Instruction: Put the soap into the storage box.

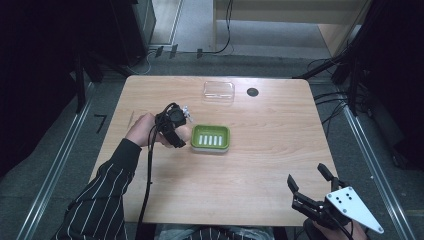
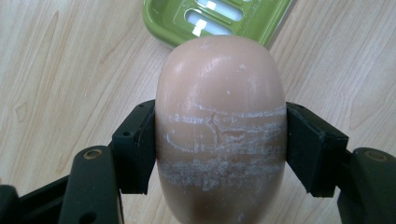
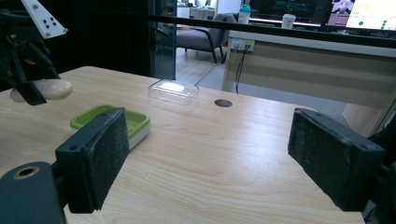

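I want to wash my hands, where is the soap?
The soap is clamped in the left gripper, above the wooden table at the left of the green soap dish.

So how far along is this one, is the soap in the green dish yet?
Not yet. Done: the left hand-held gripper is shut on the pinkish soap bar, and the clear lid lies apart near the table's far edge. In hand: the bar hangs above the table just left of the green soap dish, which holds nothing. Left: placing the soap in the dish, probably adding the lid. The right hand-held gripper waits open.
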Demonstrator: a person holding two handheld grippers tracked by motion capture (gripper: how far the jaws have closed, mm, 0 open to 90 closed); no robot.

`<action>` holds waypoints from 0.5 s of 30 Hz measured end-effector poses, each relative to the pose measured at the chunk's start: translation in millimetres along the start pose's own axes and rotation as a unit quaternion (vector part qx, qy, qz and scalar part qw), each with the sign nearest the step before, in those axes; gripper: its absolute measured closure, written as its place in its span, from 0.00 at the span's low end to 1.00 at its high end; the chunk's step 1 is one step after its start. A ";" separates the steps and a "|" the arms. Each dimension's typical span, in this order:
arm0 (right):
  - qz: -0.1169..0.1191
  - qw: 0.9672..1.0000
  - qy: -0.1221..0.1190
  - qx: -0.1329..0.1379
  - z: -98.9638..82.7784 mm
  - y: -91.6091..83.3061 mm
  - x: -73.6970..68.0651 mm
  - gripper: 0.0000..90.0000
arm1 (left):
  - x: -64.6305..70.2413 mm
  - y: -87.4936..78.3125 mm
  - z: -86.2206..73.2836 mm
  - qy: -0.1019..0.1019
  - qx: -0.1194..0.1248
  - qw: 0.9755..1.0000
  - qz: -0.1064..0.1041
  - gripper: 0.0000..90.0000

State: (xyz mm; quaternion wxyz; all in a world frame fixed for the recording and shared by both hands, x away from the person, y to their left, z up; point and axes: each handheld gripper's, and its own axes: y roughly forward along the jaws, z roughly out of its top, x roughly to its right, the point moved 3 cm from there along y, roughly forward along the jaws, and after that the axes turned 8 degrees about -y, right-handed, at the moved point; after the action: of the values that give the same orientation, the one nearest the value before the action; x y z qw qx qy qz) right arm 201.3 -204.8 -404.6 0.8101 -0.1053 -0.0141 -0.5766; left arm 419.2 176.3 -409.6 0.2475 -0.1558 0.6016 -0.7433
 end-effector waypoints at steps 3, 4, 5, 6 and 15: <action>0.000 1.000 -0.001 -0.001 -0.1 0.0 0.0 0.15 | 0.8 0.1 1.8 0.003 0.001 1.000 0.000 0.37; -0.001 1.000 -0.001 -0.001 -0.1 -0.1 -0.1 0.15 | 1.1 0.4 2.7 0.005 0.001 1.000 -0.001 0.37; -0.001 1.000 -0.001 -0.002 -0.1 -0.2 -0.1 0.15 | 1.4 0.4 3.2 0.005 0.000 1.000 0.000 0.37; -0.001 1.000 -0.001 -0.002 -0.1 -0.2 -0.1 0.15 | 1.6 0.6 4.2 0.007 0.001 1.000 0.001 0.37; -0.004 1.000 -0.002 -0.005 -1.1 -1.0 1.4 0.15 | 4.7 1.9 11.7 0.021 0.001 1.000 -0.002 0.37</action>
State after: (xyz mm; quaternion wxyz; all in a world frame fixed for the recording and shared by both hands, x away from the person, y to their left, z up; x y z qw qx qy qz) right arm 200.7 -206.6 -405.4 0.8069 -0.1109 -0.0134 -0.5800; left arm 421.9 163.8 -409.1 0.2335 -0.1409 0.6053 -0.7478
